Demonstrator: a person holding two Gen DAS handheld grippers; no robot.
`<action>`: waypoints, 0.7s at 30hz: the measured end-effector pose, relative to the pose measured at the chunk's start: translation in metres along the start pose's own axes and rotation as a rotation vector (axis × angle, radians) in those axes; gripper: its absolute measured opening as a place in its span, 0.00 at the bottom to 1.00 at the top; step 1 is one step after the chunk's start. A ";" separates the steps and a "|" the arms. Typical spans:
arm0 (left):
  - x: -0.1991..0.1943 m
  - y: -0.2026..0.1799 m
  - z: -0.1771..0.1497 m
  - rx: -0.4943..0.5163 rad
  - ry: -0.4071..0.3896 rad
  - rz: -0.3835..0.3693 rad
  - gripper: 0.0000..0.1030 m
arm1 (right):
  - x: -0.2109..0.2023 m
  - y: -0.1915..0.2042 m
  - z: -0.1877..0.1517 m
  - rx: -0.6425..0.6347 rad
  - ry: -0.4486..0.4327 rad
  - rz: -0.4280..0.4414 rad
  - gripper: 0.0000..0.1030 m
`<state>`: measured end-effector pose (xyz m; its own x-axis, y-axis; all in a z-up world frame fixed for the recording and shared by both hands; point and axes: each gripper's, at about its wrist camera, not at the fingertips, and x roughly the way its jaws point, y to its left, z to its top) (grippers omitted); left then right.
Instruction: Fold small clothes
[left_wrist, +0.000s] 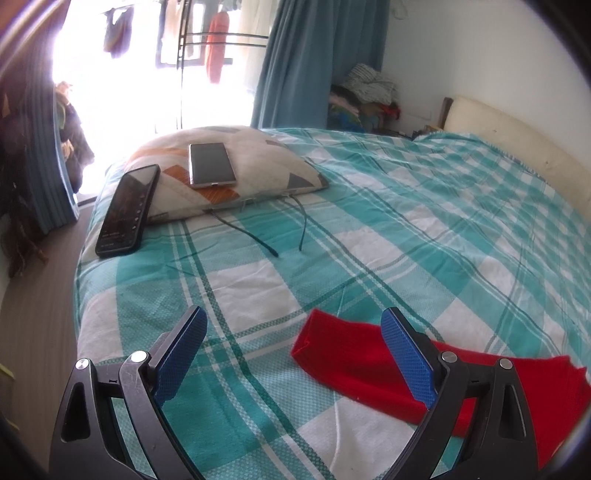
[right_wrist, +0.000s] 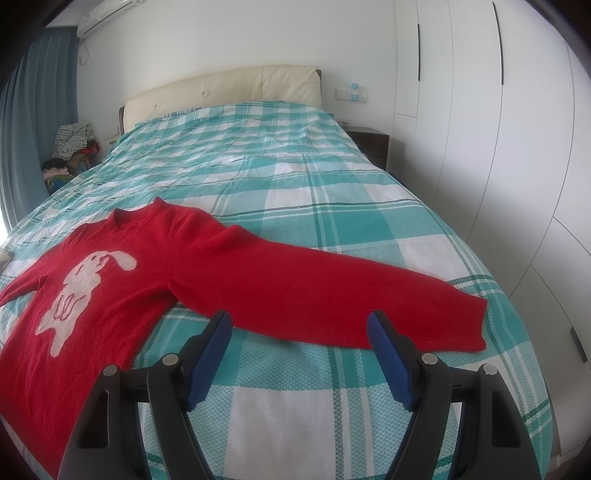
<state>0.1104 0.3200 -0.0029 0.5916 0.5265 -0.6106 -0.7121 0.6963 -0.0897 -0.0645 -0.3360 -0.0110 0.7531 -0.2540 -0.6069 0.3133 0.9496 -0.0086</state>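
A small red sweater with a white rabbit on its front lies flat on the teal checked bedspread. Its one sleeve stretches out to the right, cuff near the bed's right side. My right gripper is open and empty, hovering just in front of that sleeve. In the left wrist view the other sleeve lies at lower right. My left gripper is open and empty, its right finger over that sleeve's edge.
A patterned pillow lies at the bed's far left corner with a phone on it and a black phone leaning against it. Two cables trail from it. A headboard, nightstand and white wardrobes border the bed.
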 end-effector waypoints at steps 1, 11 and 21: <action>0.000 -0.001 0.000 0.001 -0.001 0.000 0.93 | 0.000 0.000 0.000 0.000 0.000 0.000 0.73; 0.002 -0.001 -0.002 0.003 0.008 0.002 0.93 | 0.000 0.000 0.000 -0.001 0.000 0.000 0.73; 0.002 0.000 -0.003 0.002 0.012 0.001 0.93 | 0.000 0.001 0.000 -0.001 0.000 0.000 0.73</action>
<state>0.1106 0.3192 -0.0066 0.5860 0.5212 -0.6204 -0.7119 0.6968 -0.0870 -0.0642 -0.3354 -0.0105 0.7530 -0.2538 -0.6072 0.3124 0.9499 -0.0097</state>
